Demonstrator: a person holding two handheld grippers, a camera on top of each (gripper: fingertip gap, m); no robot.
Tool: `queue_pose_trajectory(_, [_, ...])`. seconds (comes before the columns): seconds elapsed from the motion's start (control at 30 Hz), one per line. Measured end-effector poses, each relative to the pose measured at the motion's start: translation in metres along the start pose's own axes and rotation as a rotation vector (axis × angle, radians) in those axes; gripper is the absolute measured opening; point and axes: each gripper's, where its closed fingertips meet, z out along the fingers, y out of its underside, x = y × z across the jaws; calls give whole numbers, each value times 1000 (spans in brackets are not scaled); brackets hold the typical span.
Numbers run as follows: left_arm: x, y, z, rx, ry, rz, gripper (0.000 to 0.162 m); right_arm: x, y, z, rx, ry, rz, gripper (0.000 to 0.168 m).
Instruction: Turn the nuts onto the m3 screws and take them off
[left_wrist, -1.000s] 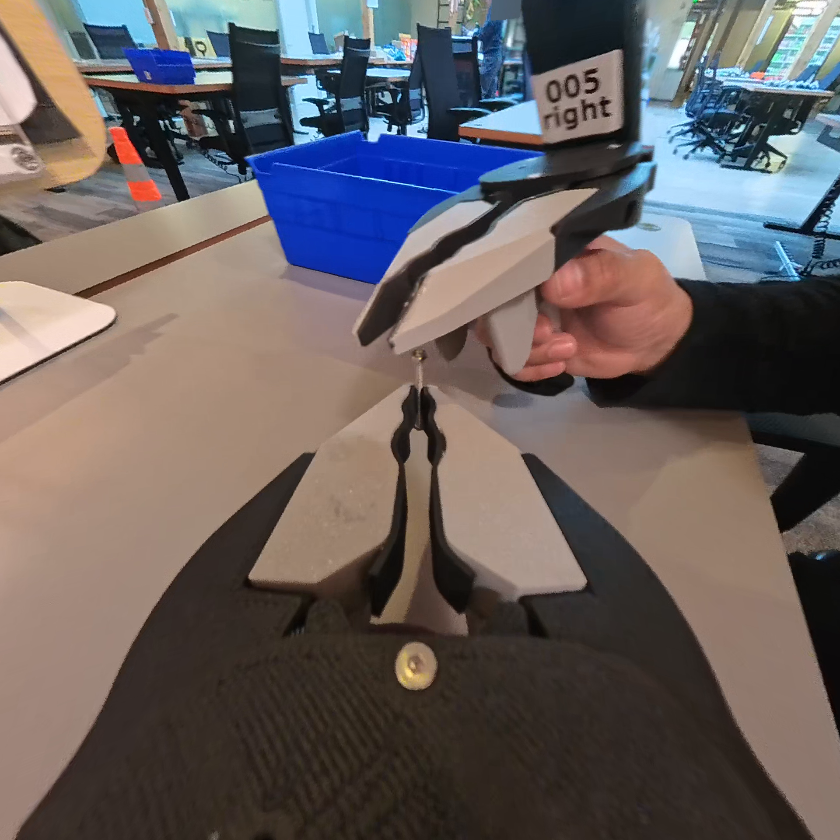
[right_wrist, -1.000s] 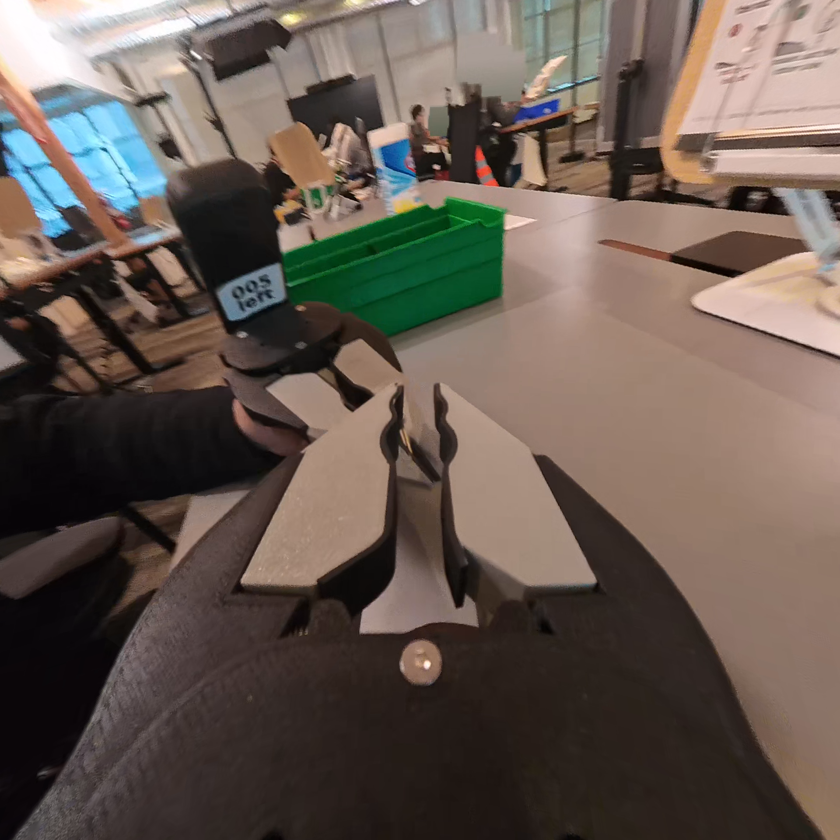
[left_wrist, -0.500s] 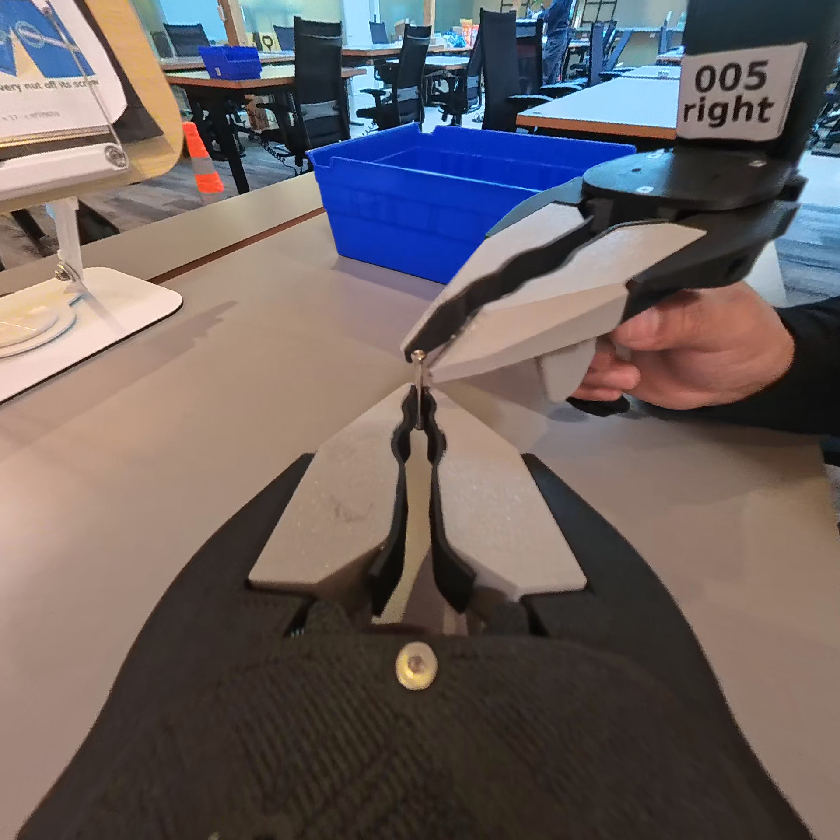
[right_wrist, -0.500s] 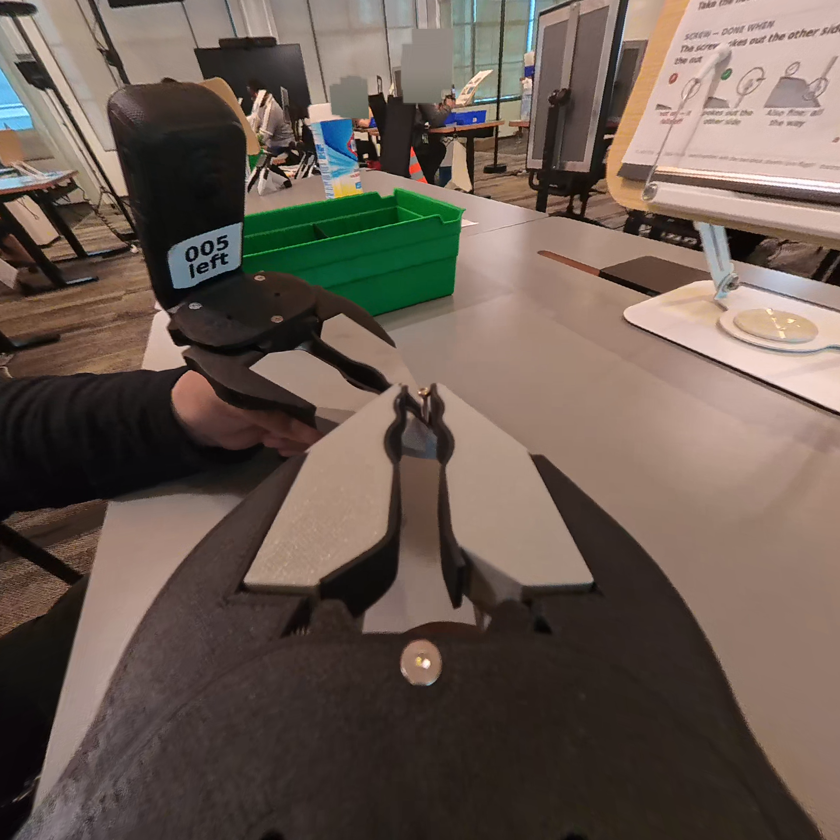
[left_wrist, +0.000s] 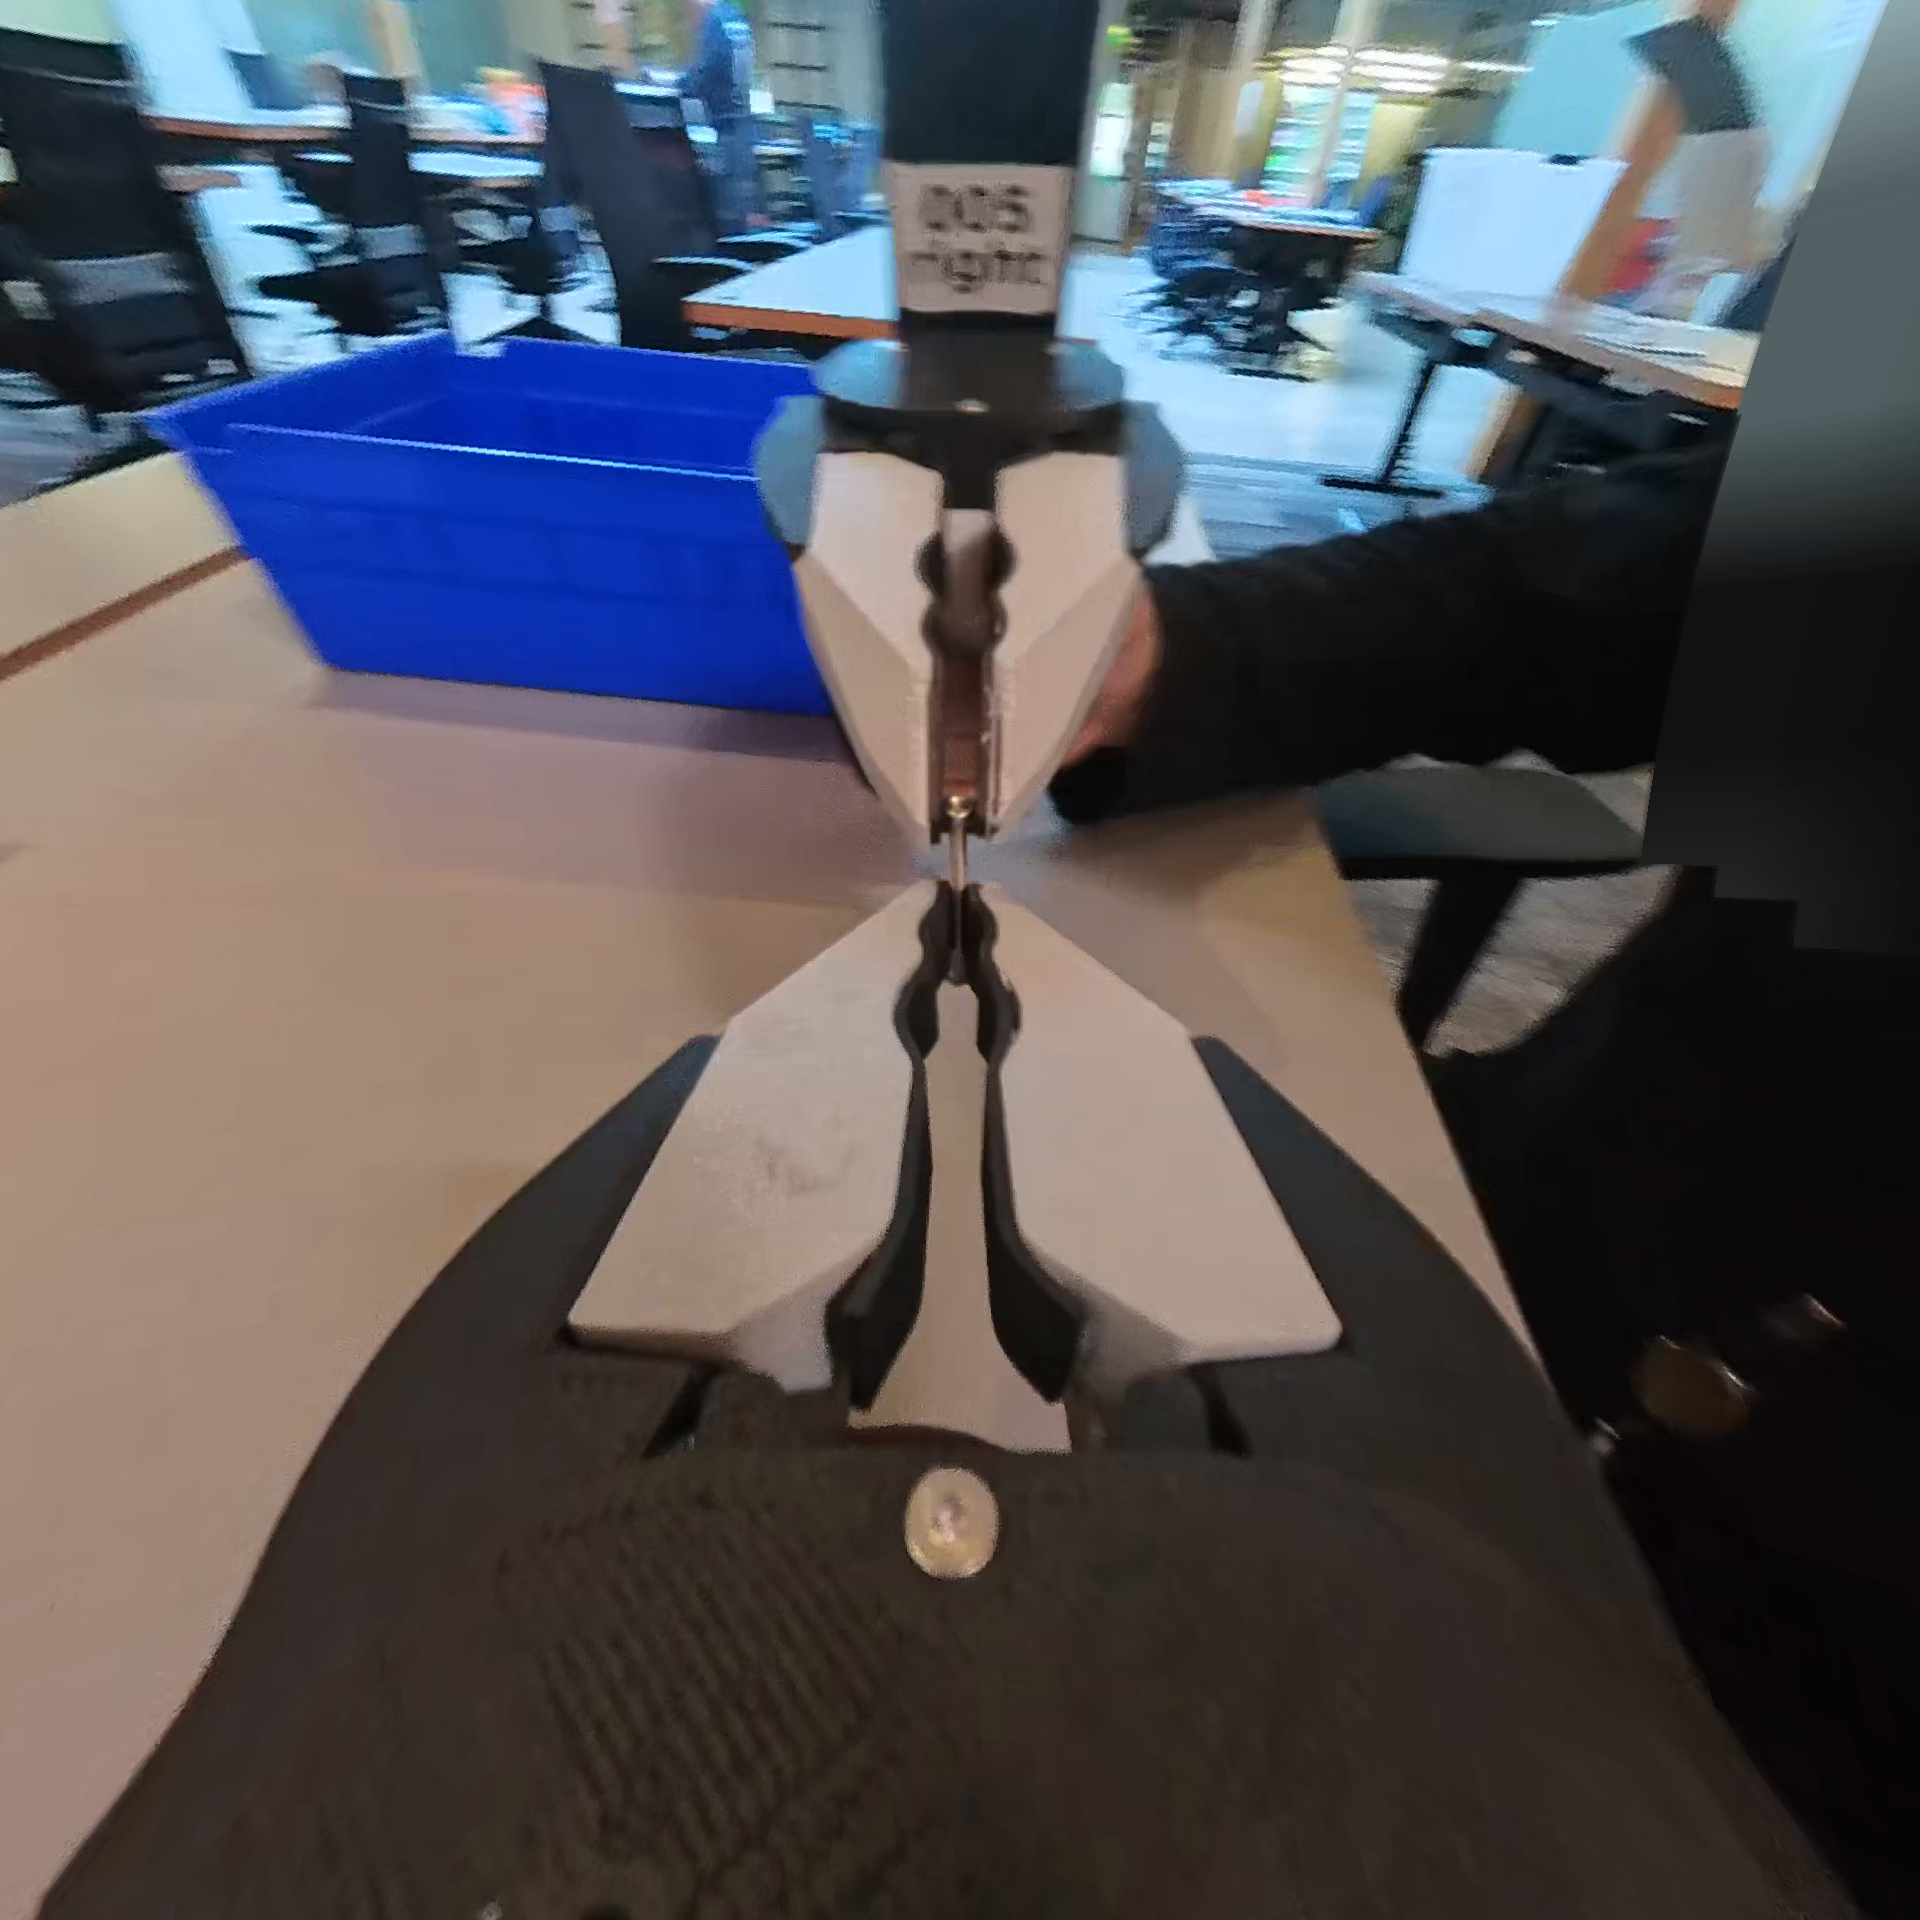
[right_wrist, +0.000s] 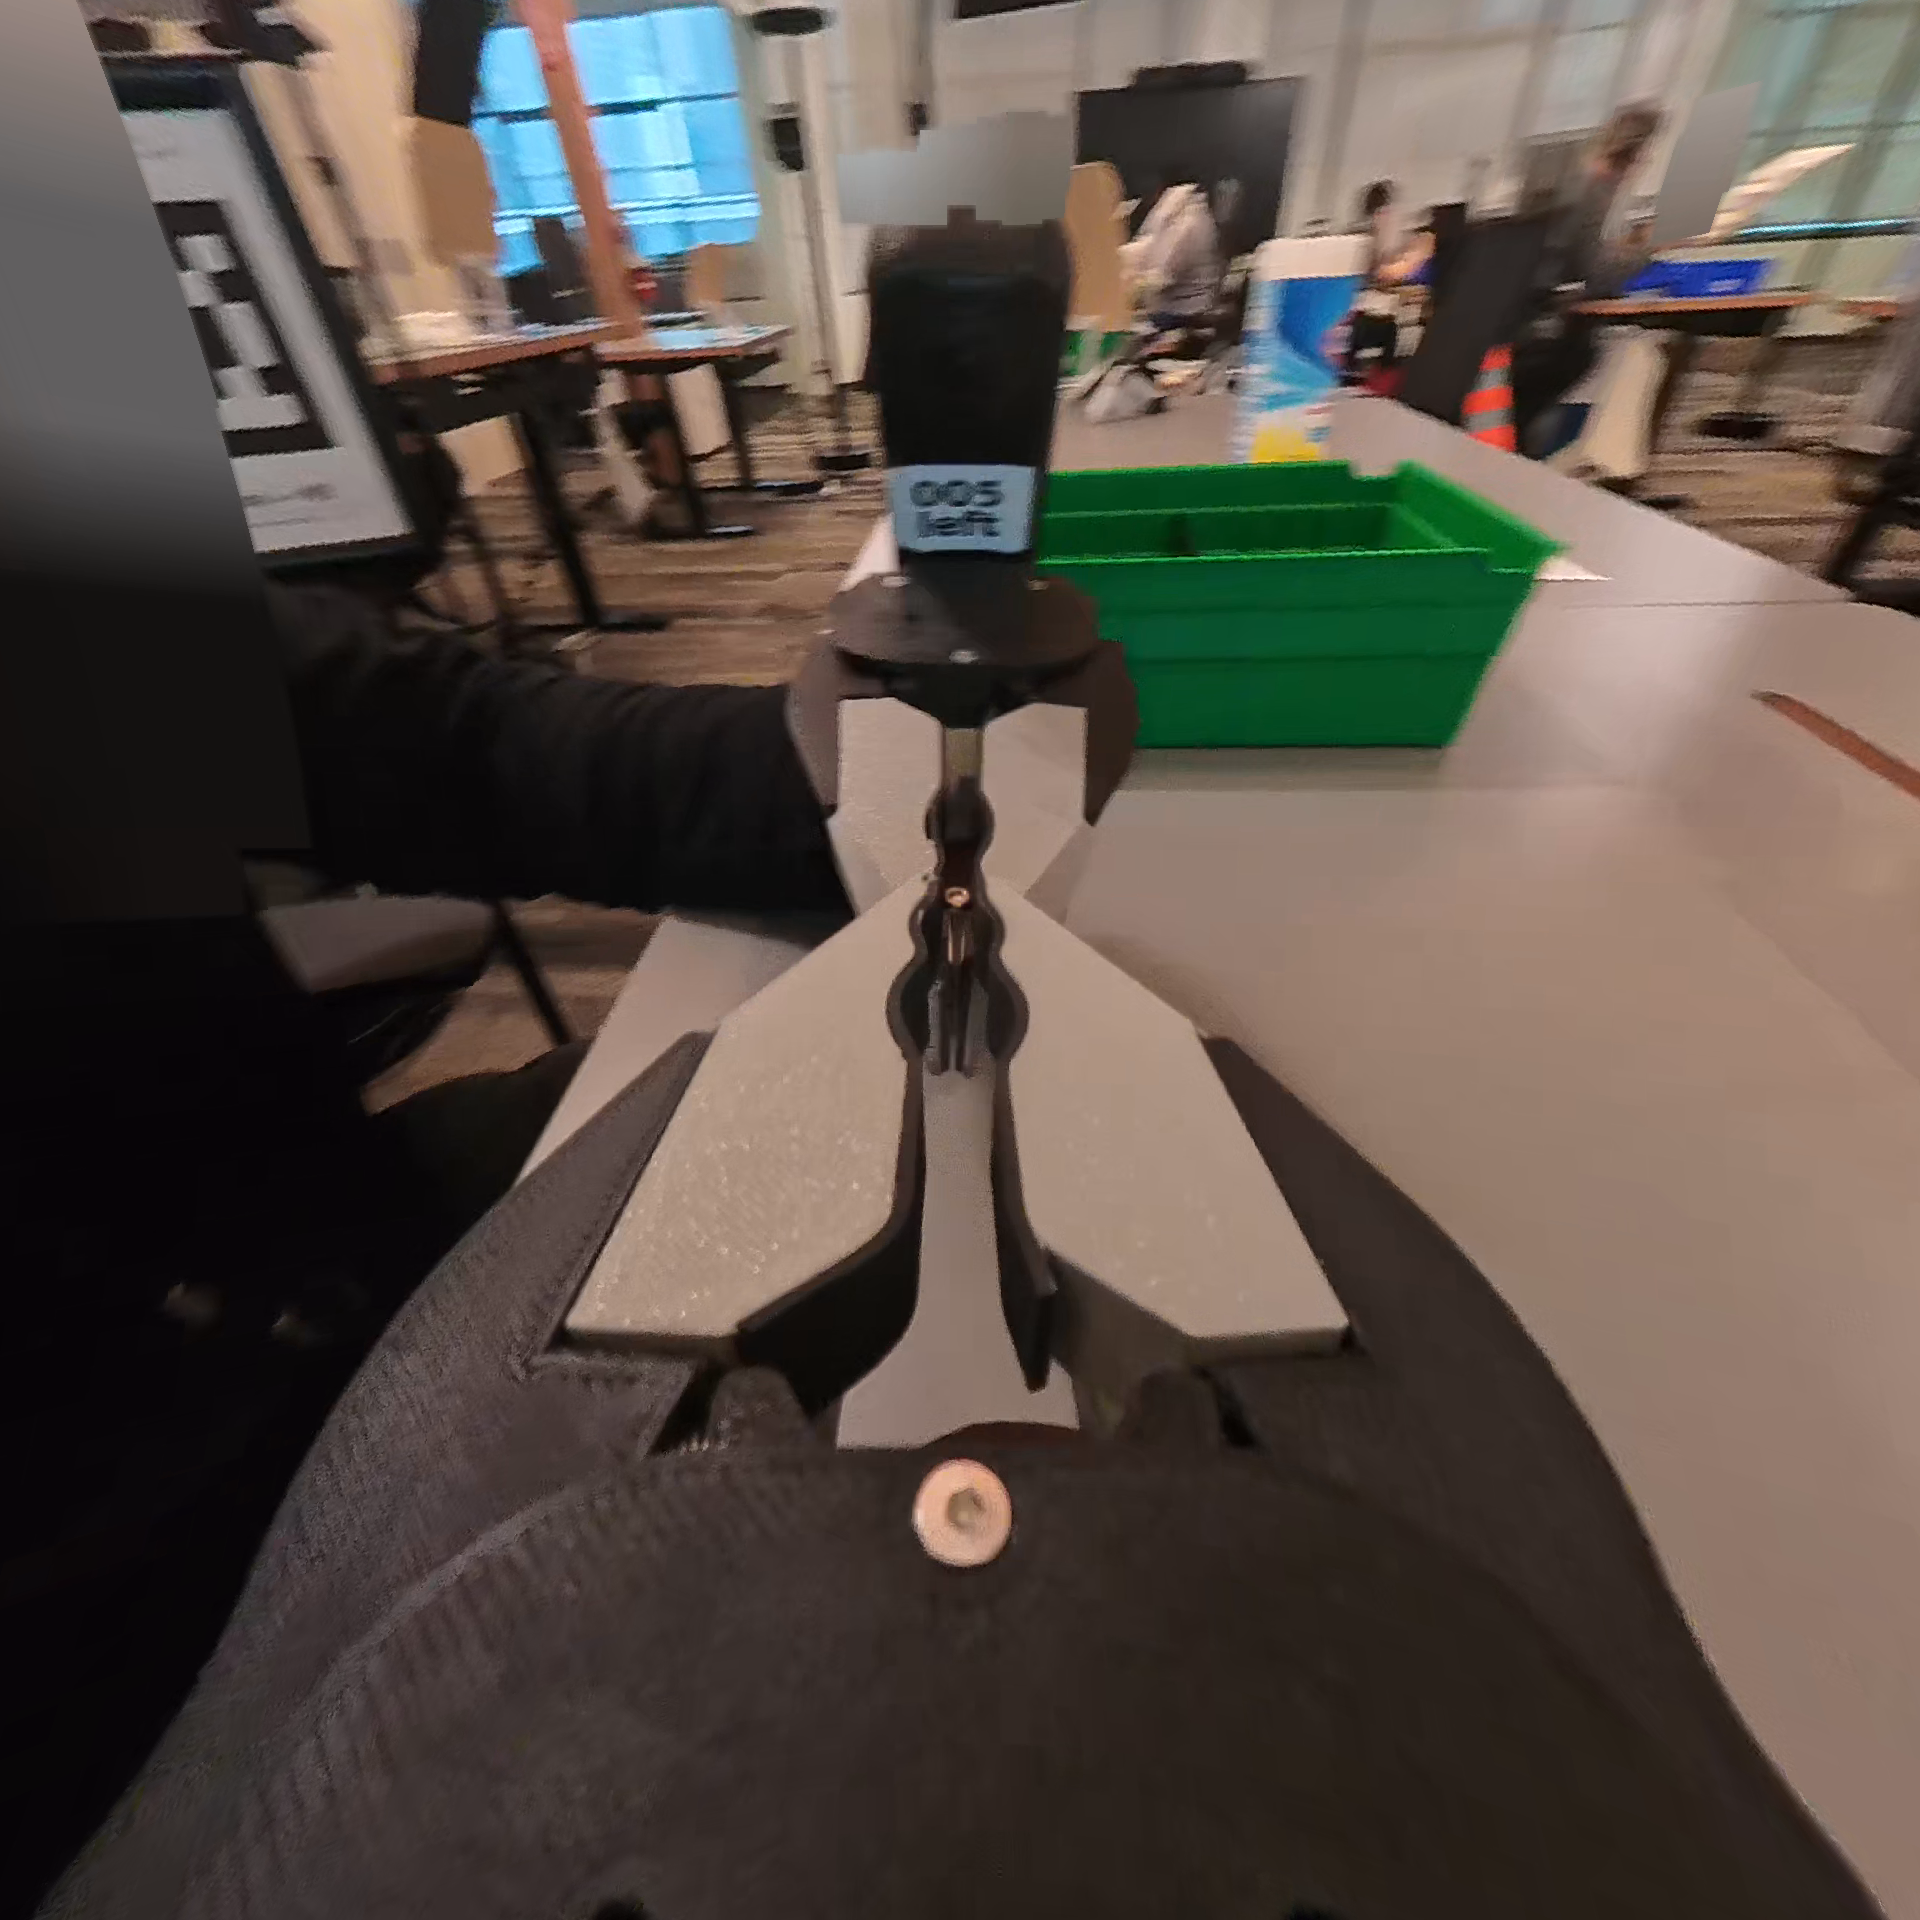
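Worktop (left_wrist: 312, 935): grey, matte surface, with a thin brown seam (left_wrist: 114, 613) running across its far left portion. Blue bin (left_wrist: 499, 551): open-topped, standing on the far part of the worktop. Green bin (right_wrist: 1299, 613): divided into compartments, standing on the far right. Behind it: a white and blue container (right_wrist: 1288, 364). Background: black office chairs (left_wrist: 613, 197), desks, an orange cone (right_wrist: 1493, 400).

Right tongs (right_wrist: 957, 914) pinching nut (right_wrist: 954, 894), left tongs (right_wrist: 958, 831) facing, green bin (right_wrist: 1299, 623) behind

The screw (left_wrist: 957, 844) was shiny metal; both tools' fingers (left_wrist: 800, 1164) looked matt, grainy grey plastic. The bench (left_wrist: 364, 883) was smooth and matt, the blue bin (left_wrist: 499, 561) glossy plastic.
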Motion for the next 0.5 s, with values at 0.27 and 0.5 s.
queue_pose_trajectory(0.27, [43,5,-2,-19,230,55,0,-39,4,3,-72,-315,-81,2])
queue_pose_trajectory(0.5, [18,-2,3,29,82,40,0,-6,5,-2,-44,-64,-23,20])
